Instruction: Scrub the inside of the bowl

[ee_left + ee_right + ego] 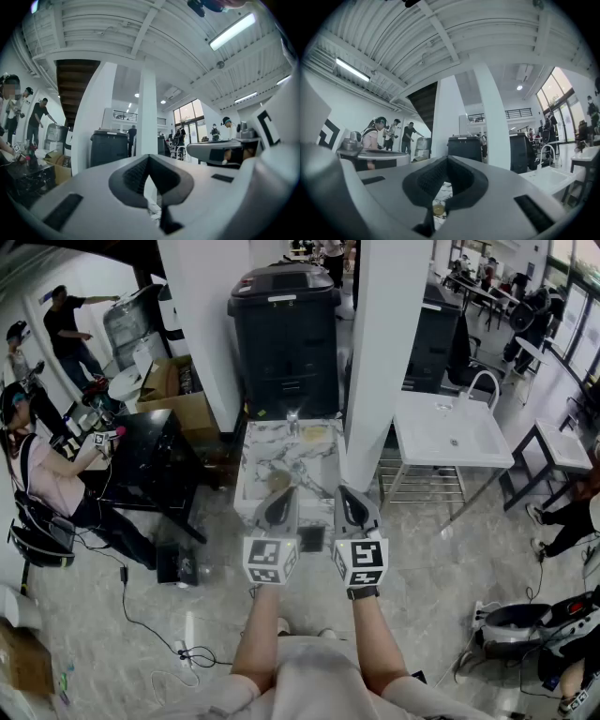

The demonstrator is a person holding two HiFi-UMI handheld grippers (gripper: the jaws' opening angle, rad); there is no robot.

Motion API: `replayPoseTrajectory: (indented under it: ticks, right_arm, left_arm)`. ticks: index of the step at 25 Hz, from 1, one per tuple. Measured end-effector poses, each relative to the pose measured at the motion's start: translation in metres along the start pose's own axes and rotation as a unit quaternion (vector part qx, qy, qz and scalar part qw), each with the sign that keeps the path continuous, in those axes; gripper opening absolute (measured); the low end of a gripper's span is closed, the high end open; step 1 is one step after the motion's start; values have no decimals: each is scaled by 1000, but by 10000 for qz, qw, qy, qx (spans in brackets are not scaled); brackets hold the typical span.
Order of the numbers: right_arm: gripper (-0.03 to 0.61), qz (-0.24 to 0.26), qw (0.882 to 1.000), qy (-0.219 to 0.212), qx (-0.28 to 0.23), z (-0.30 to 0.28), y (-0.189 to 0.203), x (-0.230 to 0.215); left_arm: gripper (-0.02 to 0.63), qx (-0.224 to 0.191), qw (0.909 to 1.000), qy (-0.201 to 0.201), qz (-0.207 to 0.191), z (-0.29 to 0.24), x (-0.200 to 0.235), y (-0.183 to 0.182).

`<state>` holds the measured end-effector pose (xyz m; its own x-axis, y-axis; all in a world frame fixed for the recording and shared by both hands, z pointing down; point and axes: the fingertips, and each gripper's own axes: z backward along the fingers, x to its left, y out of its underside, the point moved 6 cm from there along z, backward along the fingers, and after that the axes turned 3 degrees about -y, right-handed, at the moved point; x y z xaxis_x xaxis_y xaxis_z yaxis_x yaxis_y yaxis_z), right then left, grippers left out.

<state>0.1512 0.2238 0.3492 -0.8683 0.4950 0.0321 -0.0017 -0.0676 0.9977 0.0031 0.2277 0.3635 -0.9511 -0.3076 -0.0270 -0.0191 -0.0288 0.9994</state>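
I hold the left gripper (pixel 149 159) and right gripper (pixel 447 160) level and side by side, the jaws of each pressed together on nothing. Just beyond their tips, by the near edge of the marbled counter (pixel 309 460), sits a tan round thing, likely the bowl (pixel 278 481). A yellowish item (pixel 314 434) lies toward the far edge. My best approach is to step in, part the jaws before reaching, and steady the rim with one gripper.

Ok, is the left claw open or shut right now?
Shut: the left claw has both jaws pressed together at the tip, with nothing between them.
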Motion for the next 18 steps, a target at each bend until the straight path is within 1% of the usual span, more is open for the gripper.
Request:
replayPoseTrajectory:
  ticks: [5, 8, 13, 15, 18]
  right_arm:
    - [9, -6, 9999, -109, 61, 14, 10, -12]
    - [9, -154, 9997, -149, 147, 15, 23, -20]
    - [9, -316, 9988, -288, 238, 0, 39, -23]
    - [9, -453, 9974, -440, 344, -14, 47, -24]
    - [9, -359, 9970, -562, 404, -42, 53, -27]
  left_arm:
    - [11, 8, 10000, -58, -4, -1, -23, 8]
    - [11, 141, 9999, -85, -28, -3, -31, 17]
    - [11, 290, 9995, -89, -64, -16, -22, 27]
    - [11, 333, 9993, -116, -91, -29, -14, 32]
    - [11, 529, 9986, 37, -52, -57, -1, 45]
